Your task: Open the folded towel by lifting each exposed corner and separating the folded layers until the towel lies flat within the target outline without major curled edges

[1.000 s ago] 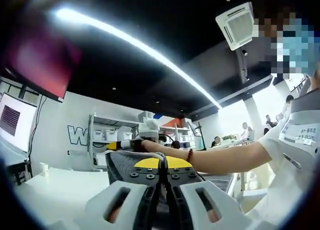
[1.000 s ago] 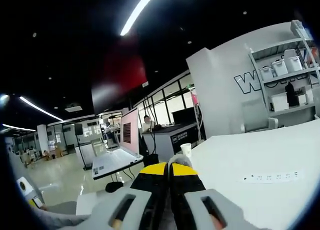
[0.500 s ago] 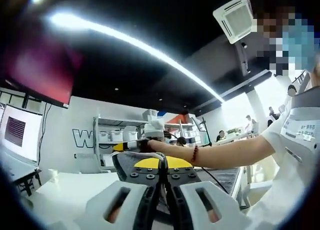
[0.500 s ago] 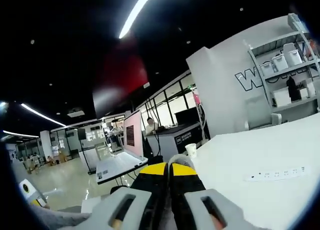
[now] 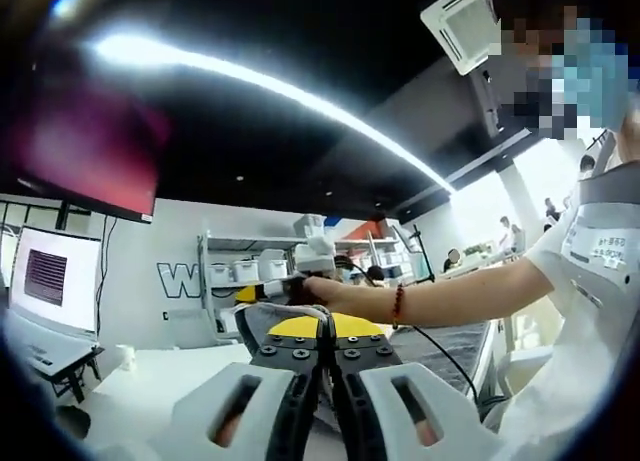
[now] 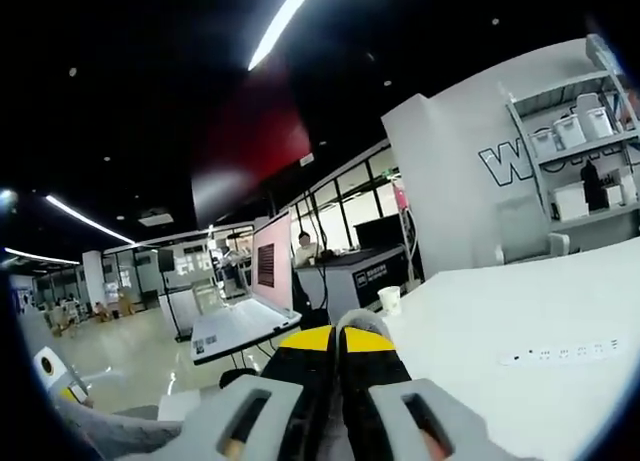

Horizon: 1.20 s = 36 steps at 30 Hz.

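In the left gripper view, a white table [image 5: 150, 366] runs off to the left with bare surface around a small cup [image 5: 124, 357]. The left gripper [image 5: 322, 333] has its jaws pressed together on the grey towel [image 5: 440, 346], which stretches taut rightward to the right gripper [image 5: 272, 289] held in the person's hand [image 5: 315, 291]. In the right gripper view, the right gripper [image 6: 337, 343] is clamped on grey towel cloth, a paper cup [image 6: 389, 299] just beyond, and a power strip [image 6: 568, 353] lying on open tabletop at the right.

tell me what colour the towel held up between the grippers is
Grey towel, seen best in the left gripper view.
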Motion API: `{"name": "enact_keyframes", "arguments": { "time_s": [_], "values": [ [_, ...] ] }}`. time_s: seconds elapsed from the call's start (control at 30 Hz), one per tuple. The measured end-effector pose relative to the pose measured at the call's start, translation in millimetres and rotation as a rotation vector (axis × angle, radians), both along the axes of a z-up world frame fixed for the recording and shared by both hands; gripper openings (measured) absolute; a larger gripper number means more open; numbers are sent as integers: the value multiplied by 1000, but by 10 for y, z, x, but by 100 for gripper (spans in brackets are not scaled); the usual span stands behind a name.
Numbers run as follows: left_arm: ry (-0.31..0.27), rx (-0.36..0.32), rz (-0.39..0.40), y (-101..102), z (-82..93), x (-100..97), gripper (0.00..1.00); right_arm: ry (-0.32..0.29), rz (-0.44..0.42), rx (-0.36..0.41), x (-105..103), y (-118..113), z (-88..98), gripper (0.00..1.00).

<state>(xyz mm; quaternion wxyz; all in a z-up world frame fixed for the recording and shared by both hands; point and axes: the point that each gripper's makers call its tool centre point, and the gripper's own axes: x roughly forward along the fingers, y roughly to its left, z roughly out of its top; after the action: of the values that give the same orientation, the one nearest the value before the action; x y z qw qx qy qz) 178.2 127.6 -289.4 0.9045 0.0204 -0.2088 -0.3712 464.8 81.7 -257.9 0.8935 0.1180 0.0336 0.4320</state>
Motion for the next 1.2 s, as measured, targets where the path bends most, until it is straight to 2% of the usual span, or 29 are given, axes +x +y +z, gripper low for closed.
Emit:
{"name": "enact_keyframes", "arguments": {
  "time_s": [0.13,0.27,0.5,0.67,0.87,1.0,1.1,1.13,1.2],
  "values": [
    [0,9,-5,31,-25,-18,0,5,19,15,-37,97,17,0],
    [-7,30,21,86,-67,-16,0,7,26,3,-65,152,-15,0],
    [20,32,46,159,-159,9,0,23,32,-9,-3,251,-93,0],
    [32,24,60,213,-214,13,0,36,42,-8,-23,272,-174,0],
    [22,50,78,246,-239,11,0,37,44,-8,-39,291,-196,0],
    [36,53,65,270,-291,20,0,42,51,-4,-64,298,-221,0],
    [45,77,106,319,-351,53,0,48,47,-14,-9,294,-257,0],
    [39,91,142,357,-363,56,0,57,51,-10,-23,295,-274,0],
    [40,102,141,339,-385,42,0,59,55,-12,-26,303,-293,0]
  ]
}}
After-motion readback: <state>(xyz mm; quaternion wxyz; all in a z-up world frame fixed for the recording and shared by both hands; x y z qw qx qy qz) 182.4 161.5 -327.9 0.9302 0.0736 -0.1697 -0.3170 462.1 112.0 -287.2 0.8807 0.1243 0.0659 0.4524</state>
